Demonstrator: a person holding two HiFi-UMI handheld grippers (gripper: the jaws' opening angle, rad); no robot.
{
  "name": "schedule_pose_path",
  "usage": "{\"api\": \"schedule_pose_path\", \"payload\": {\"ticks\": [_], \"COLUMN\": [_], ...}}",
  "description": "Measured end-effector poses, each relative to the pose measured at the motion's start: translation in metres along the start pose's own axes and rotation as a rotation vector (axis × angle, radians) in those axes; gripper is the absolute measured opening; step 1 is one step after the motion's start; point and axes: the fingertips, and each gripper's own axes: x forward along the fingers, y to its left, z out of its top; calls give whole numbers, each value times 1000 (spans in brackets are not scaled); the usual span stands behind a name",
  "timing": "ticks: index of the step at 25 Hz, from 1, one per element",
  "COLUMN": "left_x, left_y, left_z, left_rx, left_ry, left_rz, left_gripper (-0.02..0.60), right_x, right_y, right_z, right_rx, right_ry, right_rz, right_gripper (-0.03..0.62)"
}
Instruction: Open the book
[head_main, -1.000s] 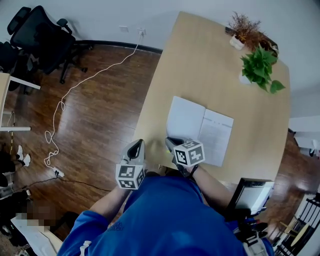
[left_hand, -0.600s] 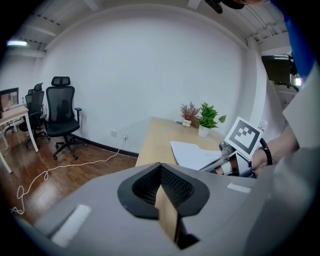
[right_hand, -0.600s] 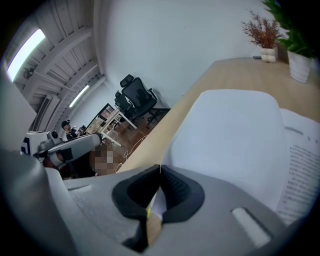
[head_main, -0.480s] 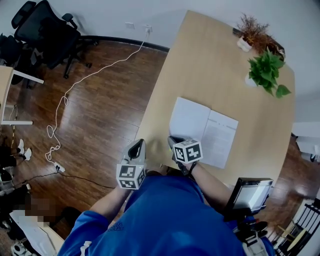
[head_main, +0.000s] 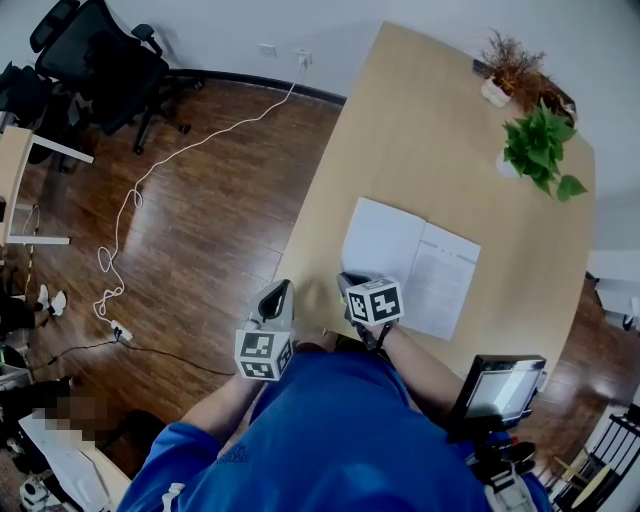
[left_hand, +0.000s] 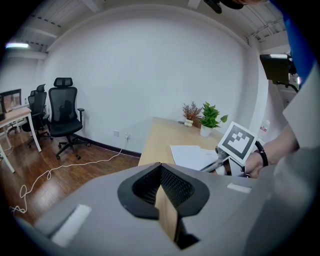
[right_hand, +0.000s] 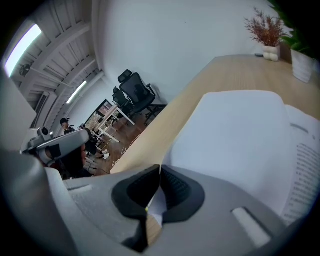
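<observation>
White pages of the book (head_main: 410, 265) lie spread on the desk (head_main: 430, 130), job looks done, left gripper (head_main: 277, 295) and right gripper (head_main: 348, 283) both closed empty.

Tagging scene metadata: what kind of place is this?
Likely an office or meeting room: black office chairs on a wood floor, and a long wooden table holding an open book and a potted plant.
</observation>
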Motion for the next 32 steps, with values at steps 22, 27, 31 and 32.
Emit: {"api": "schedule_pose_path", "payload": {"ticks": [22,27,31,32], "left_x": [-2,0,1,0], "left_y": [2,-1,-6,-7], "left_z": [1,0,1,1], "left_rx": [14,18,23,25], "left_ry": [4,4,-2,-4], "left_rz": [1,-10,-25,-29], "left_gripper": [6,7,6,6], "right_x": [6,3,-3,-4], "right_y": [1,2,5,6], "right_z": [0,3,3,3], "right_rx": [-16,-16,-10,-10], "right_ry": [2,-30,-52,-57], "right_rz": [-20,-4,12,12], "right_gripper": [18,50,78,78]}}
